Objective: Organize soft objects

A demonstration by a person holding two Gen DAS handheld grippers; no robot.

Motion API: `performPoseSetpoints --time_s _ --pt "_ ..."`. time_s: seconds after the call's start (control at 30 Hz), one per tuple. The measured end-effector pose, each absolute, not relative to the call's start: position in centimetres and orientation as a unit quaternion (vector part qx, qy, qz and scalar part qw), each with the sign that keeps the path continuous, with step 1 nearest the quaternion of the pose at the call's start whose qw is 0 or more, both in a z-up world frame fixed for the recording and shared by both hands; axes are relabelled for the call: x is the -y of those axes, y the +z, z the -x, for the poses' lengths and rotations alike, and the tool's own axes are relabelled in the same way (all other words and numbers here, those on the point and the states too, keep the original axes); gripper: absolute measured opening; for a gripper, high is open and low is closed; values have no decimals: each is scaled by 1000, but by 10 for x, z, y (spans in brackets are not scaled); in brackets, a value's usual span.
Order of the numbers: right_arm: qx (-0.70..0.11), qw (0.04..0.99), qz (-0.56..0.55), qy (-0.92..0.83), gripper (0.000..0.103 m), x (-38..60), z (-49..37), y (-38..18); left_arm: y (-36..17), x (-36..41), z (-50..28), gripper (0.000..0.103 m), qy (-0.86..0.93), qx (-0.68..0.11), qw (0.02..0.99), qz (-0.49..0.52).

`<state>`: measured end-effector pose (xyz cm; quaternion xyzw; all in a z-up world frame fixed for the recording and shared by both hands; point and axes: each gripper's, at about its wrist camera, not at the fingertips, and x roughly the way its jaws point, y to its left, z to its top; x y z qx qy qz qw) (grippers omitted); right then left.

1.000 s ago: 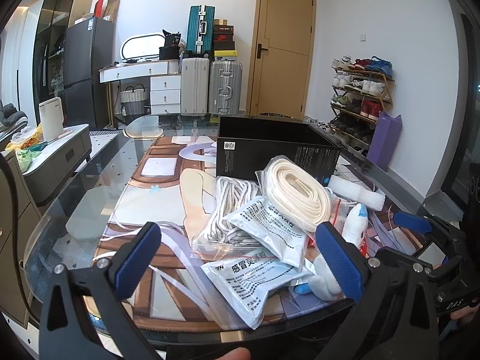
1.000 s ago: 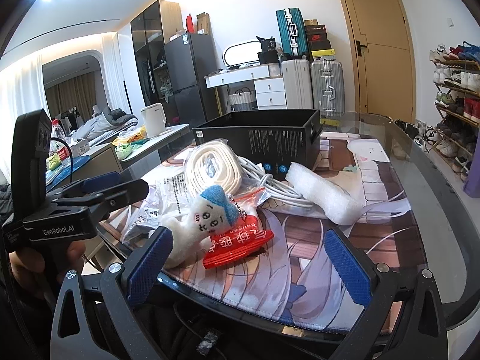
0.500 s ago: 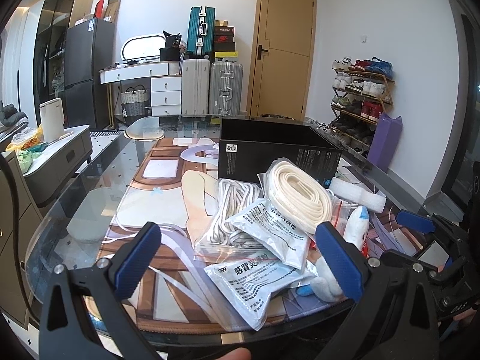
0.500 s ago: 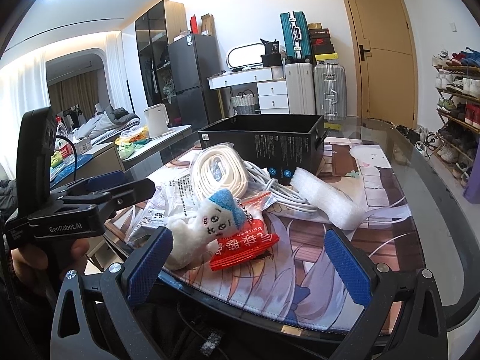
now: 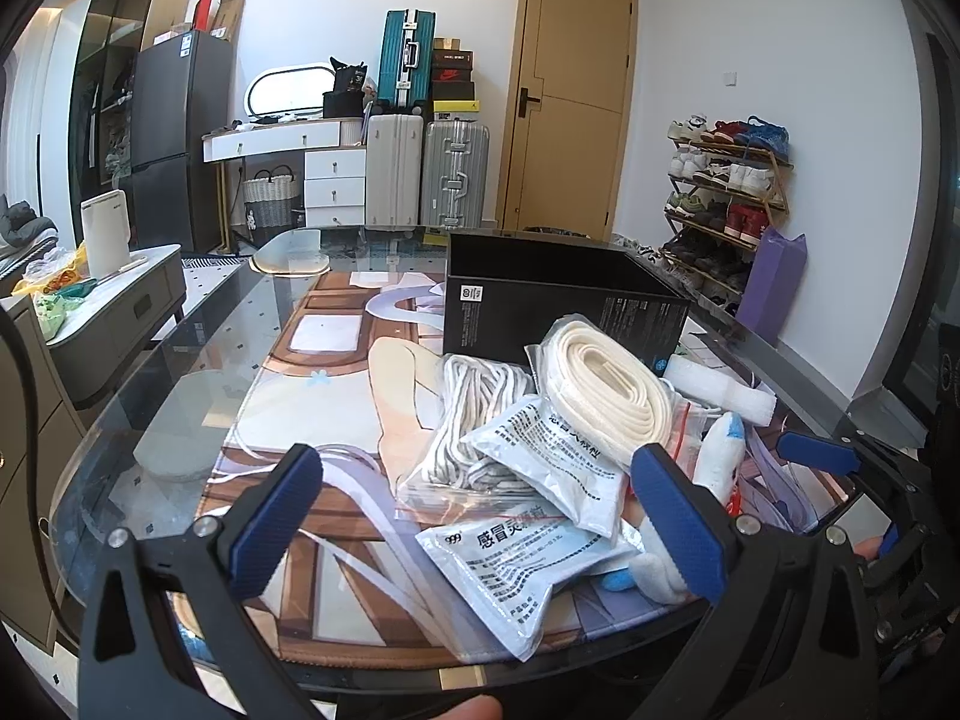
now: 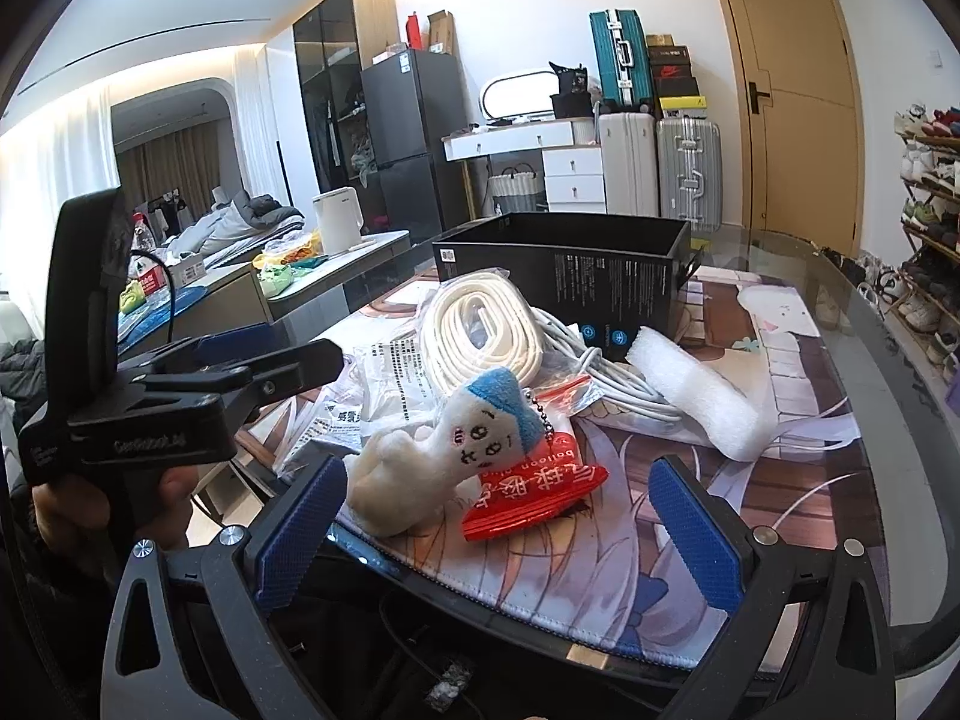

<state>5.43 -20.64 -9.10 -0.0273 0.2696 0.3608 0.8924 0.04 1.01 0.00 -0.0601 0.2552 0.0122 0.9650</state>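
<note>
Both claws hover low at the near edge of the table (image 5: 150,396), jaws spread wide and holding nothing: the left claw (image 5: 480,516) bottom center of its view, the right claw (image 6: 498,531) likewise. Between them, mid-frame, lies the soft pile: white plush toy (image 6: 432,450), red packet (image 6: 534,489), coiled cords (image 6: 480,324), foam roll (image 6: 696,390), before a black box (image 6: 576,264).

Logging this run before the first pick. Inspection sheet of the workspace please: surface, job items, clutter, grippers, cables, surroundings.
Surface: glass table with a printed mat.
Job's things: plush toy leaning on a red packet; bagged cream strap coil; bagged grey rope; two medicine sachets; foam roll; open black box behind the pile.
Clutter: nothing seen.
Grippers: left gripper and right gripper open, holding nothing, at the near table edge.
Cables: white cord beside the strap coil.
Surroundings: suitcases, shoe rack, door.
</note>
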Motion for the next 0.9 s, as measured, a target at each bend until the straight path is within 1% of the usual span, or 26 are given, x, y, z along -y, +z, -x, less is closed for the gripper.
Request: performPoseSetpoints --time_s 0.57,0.67,0.77,0.9 --pt "-265 888 95 363 102 178 -67 -90 -2 -16 -2 103 18 -258 964 57" --pt "-267 888 107 359 93 175 -68 -93 -3 -16 -3 103 19 -260 964 56" --pt "-263 890 108 357 91 174 -65 -93 -4 -17 -3 103 19 -262 963 58" --pt "-261 885 107 370 74 171 -63 -95 -4 -18 -3 103 19 -262 963 59"
